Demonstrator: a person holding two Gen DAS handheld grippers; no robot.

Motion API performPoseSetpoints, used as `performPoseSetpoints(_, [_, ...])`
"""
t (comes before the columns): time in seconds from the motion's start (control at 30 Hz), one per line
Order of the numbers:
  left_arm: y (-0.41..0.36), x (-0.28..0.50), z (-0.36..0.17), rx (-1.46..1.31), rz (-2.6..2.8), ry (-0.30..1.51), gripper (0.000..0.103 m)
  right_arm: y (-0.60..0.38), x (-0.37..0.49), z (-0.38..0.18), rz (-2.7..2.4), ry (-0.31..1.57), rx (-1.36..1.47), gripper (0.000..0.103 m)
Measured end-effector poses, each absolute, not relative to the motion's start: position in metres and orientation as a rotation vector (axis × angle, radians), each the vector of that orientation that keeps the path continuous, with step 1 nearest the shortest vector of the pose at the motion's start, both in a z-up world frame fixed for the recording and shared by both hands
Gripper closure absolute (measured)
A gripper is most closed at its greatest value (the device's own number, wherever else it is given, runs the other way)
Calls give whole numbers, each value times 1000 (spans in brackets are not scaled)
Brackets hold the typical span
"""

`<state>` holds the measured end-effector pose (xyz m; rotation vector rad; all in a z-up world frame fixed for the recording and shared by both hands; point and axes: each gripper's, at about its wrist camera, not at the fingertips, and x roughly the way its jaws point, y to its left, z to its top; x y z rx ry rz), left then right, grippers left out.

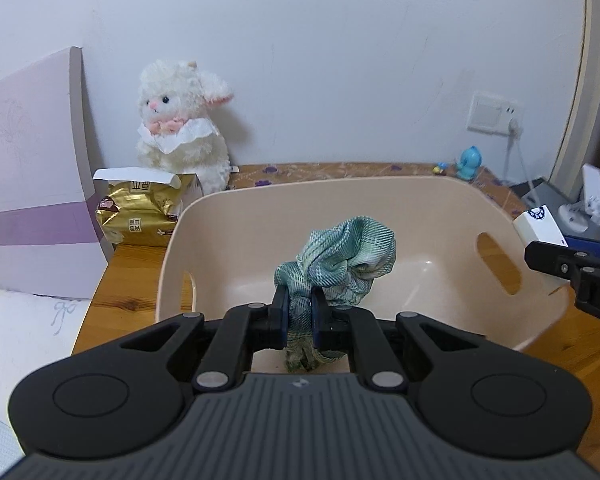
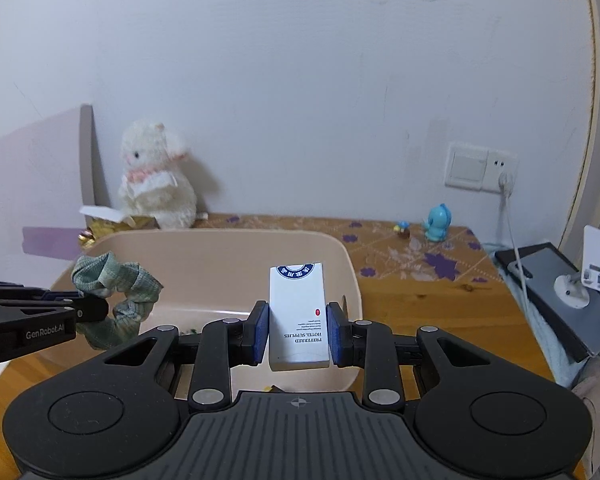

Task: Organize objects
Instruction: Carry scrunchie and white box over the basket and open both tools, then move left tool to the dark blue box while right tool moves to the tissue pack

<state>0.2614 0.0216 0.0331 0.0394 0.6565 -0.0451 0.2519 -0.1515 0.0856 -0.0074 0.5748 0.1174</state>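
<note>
A beige plastic basket (image 1: 228,216) (image 2: 220,240) with handle slots stands on the wooden table. My left gripper (image 1: 299,312) (image 2: 96,306) is shut on a green plaid scrunchie (image 1: 340,256) (image 2: 132,280), holding it above the basket's near side. My right gripper (image 2: 298,330) is shut on a white hotel-supplies box (image 2: 298,312) with a blue round logo, held over the basket's right part. That box (image 1: 540,226) and the right gripper's fingers (image 1: 556,260) show at the right edge of the left wrist view. The basket floor looks mostly bare.
A white plush lamb (image 1: 180,128) (image 2: 156,176) sits against the wall behind a gold tissue pack (image 1: 140,212). A blue toy figure (image 1: 470,162) (image 2: 436,224) stands at the back right near a wall socket (image 2: 480,168). A dark tablet (image 2: 560,300) and white stand (image 2: 594,264) lie right.
</note>
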Motion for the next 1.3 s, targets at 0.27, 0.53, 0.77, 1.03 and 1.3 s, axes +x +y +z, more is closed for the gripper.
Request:
performPoseSetpoints(0.27, [14, 288, 3, 112, -36, 744, 89, -151, 280, 58, 107, 658, -7, 74])
performPoseSetpoints(0.53, [21, 273, 16, 78, -14, 723, 32, -155, 266, 68, 114, 634, 21, 39])
performPoseSetpoints(0.77, [26, 239, 43, 64, -31, 664, 11, -159, 226, 98, 109, 569, 7, 13])
performPoseSetpoints(1.03, [26, 193, 59, 64, -25, 621, 8, -165, 177, 119, 104, 535, -8, 0])
performPoseSetpoints(1.3, [26, 155, 51, 95, -33, 634, 8, -175, 143, 116, 78, 565, -15, 0])
